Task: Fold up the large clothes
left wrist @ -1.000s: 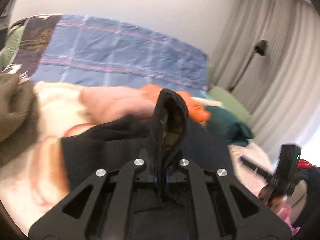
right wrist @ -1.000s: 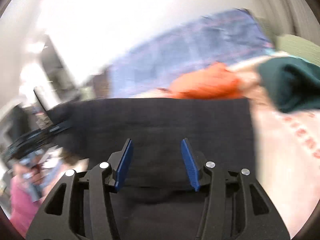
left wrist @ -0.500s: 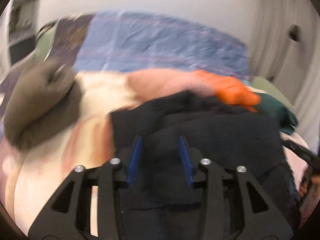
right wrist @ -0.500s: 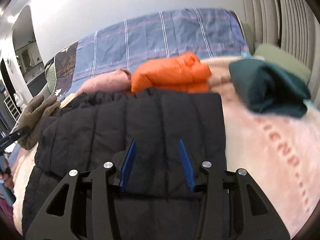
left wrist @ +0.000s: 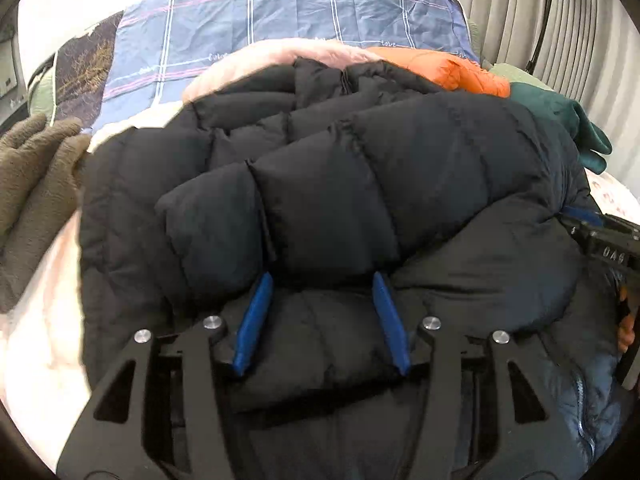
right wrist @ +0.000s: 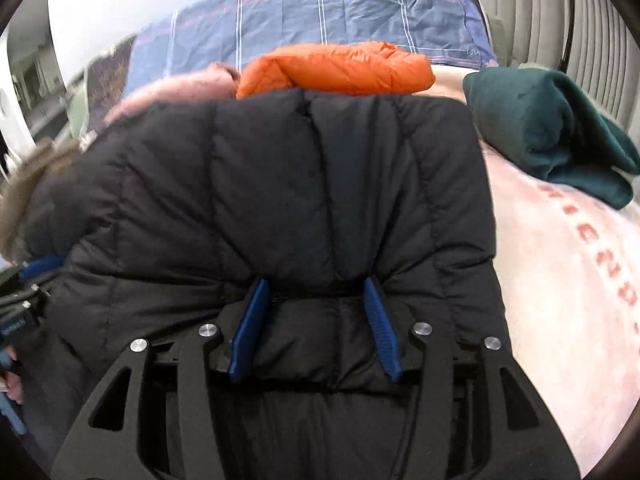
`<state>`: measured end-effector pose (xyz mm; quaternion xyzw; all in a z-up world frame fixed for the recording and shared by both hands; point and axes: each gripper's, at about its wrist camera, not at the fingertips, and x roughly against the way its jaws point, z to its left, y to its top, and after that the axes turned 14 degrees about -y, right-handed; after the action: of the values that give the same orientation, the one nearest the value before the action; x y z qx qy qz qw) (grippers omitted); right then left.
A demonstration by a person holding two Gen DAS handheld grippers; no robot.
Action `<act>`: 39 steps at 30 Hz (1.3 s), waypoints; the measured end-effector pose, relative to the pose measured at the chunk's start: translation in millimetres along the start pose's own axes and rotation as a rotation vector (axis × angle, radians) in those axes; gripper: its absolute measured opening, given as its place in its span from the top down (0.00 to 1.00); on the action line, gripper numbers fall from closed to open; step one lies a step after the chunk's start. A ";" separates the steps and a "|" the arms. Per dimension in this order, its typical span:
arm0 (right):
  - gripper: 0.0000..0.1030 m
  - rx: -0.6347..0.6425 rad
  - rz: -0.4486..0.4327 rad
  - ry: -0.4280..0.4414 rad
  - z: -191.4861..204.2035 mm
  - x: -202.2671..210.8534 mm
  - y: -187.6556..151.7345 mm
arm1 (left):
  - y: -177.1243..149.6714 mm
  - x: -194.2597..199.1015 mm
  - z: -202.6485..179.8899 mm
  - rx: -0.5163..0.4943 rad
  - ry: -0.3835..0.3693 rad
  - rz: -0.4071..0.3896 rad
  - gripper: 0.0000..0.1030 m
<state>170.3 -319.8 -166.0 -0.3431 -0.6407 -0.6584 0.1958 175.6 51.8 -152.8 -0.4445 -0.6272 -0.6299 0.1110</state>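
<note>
A bed with a pale pink blanket carries the black puffer jacket, which lies spread across its middle, in front of a folded orange jacket and beside a dark green garment. The left gripper and right gripper both rest on the jacket's near edge, fingers spread wide, gripping nothing.

A second ago the left hand-held gripper pinched a raised fold of the black puffer jacket; its jaws have since parted and the jacket lies flat. The right hand-held gripper, already parted, has closed in on the jacket's hem at 6 o'clock.
</note>
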 end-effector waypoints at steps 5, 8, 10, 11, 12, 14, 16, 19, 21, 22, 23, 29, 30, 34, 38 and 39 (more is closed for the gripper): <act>0.44 -0.060 -0.087 0.035 -64.2 63.0 -5.1 | -16.2 75.5 21.0 0.010 -0.010 -0.088 0.29; 0.43 -0.052 -0.052 0.028 -98.2 79.1 -21.4 | -44.8 111.4 40.9 0.020 -0.003 -0.060 0.27; 0.43 -0.062 0.007 0.047 -118.3 81.4 -42.0 | -67.0 120.6 55.2 0.056 -0.025 -0.004 0.27; 0.43 -0.070 0.049 0.066 -127.2 81.3 -57.2 | -78.3 122.9 60.8 0.072 -0.043 0.027 0.27; 0.43 -0.072 0.074 0.081 -132.1 82.1 -68.8 | -93.5 126.0 64.3 0.089 -0.072 0.064 0.27; 0.43 -0.085 0.112 0.113 -139.2 82.4 -91.7 | -113.2 128.5 65.7 0.091 -0.116 0.097 0.27; 0.43 -0.113 0.132 0.153 -143.2 85.7 -108.4 | -134.1 136.3 63.3 0.082 -0.164 0.104 0.27; 0.43 -0.140 0.127 0.194 -146.9 97.4 -124.6 | -151.9 144.7 50.5 0.074 -0.209 0.100 0.28; 0.43 -0.147 0.129 0.217 -148.9 106.3 -136.7 | -158.8 149.9 43.7 0.072 -0.226 0.094 0.28; 0.43 -0.148 0.131 0.226 -149.5 111.0 -142.6 | -159.4 151.3 40.2 0.075 -0.233 0.091 0.28; 0.43 -0.149 0.131 0.235 -150.2 116.3 -149.1 | -164.0 154.5 37.6 0.082 -0.242 0.087 0.28; 0.43 -0.185 0.136 0.310 -159.3 144.9 -185.8 | -187.6 171.2 18.0 0.100 -0.261 0.083 0.28; 0.43 -0.197 0.134 0.329 -161.4 149.8 -192.1 | -192.1 175.9 17.3 0.106 -0.269 0.081 0.28; 0.46 -0.235 0.133 0.441 -165.1 168.2 -213.0 | -209.2 189.9 6.5 0.127 -0.341 0.069 0.42; 0.65 -0.200 0.127 0.433 -155.2 176.2 -220.2 | -212.8 193.8 1.9 0.154 -0.375 0.051 0.75; 0.85 -0.213 0.126 0.426 -156.4 177.4 -219.9 | -211.8 195.4 1.0 0.162 -0.373 0.041 0.84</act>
<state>-136.5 -418.0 -188.6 -0.2547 -0.4893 -0.7661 0.3298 -85.1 174.2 -162.8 -0.5558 -0.6764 -0.4815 0.0413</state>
